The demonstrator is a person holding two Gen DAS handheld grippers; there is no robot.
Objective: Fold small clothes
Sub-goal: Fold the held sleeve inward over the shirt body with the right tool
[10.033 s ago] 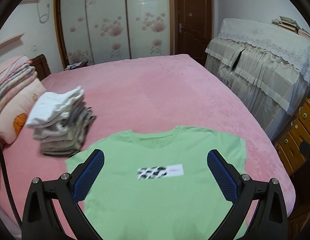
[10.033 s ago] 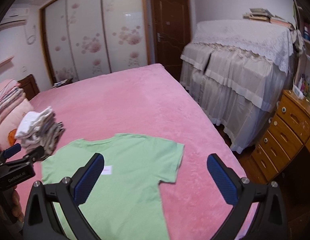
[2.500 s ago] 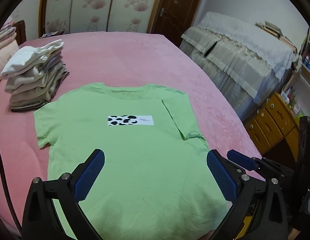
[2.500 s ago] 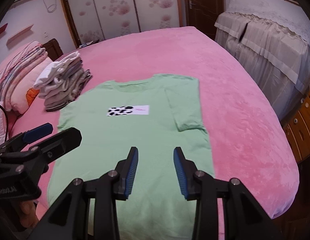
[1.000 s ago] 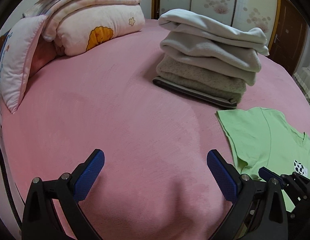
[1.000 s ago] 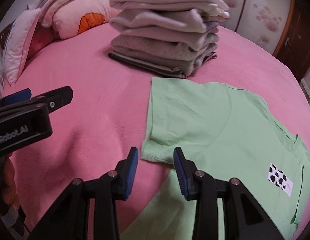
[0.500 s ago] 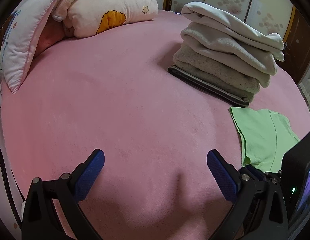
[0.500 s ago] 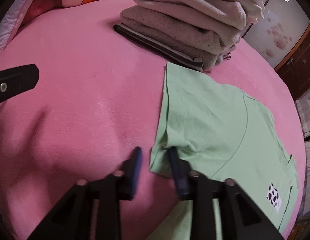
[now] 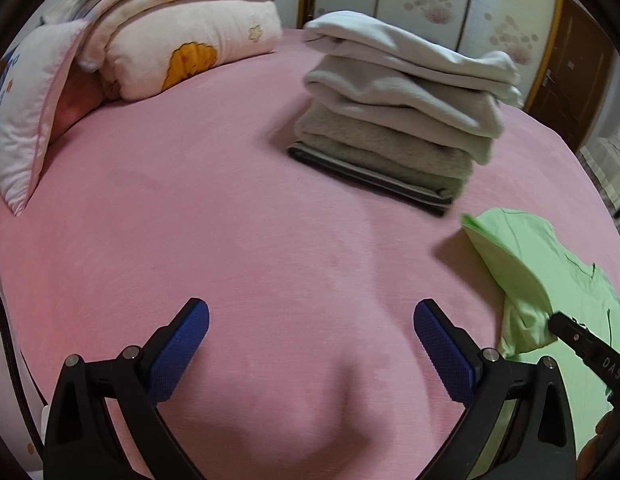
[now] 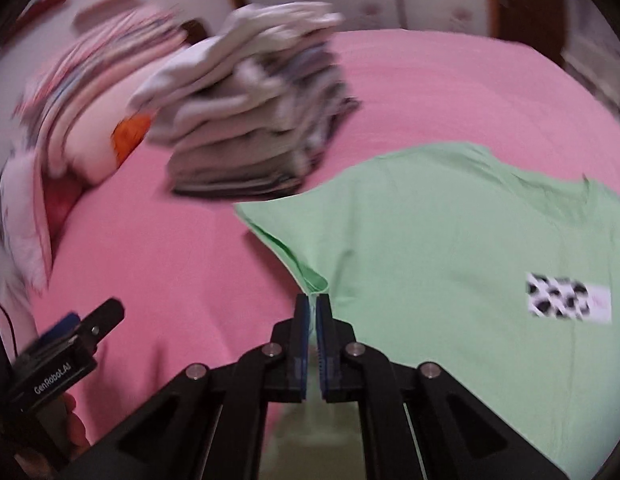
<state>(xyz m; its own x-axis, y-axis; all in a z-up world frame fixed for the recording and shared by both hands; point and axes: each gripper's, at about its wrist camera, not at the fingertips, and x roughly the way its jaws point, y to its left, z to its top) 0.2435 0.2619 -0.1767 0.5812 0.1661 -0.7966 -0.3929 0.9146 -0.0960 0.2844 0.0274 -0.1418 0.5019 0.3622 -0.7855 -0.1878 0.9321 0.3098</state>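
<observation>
Since a second ago our right gripper (image 10: 313,300) has closed its blue pads on the left sleeve edge of the light green cotton T-shirt (image 10: 449,248) and begun to lift it; before, the sleeve lay flat and the jaws stood apart. From the left wrist view, our left gripper (image 9: 308,330) hangs with jaws wide open and nothing between them, above bare pink plush bedspread (image 9: 230,200). Beyond it stands the stack of folded grey and white clothes (image 9: 397,108), and at the right edge the green shirt's sleeve (image 9: 505,264) is raised, with the tip of the other gripper at it. From the right wrist view, which is blurred, the pinched sleeve rises to the pads while the shirt body with its black-and-white spotted patch (image 10: 565,296) lies spread on the bed. We judge the task about one third done: the opposite sleeve was folded in already, and this sleeve, the side folds and the final fold remain.
</observation>
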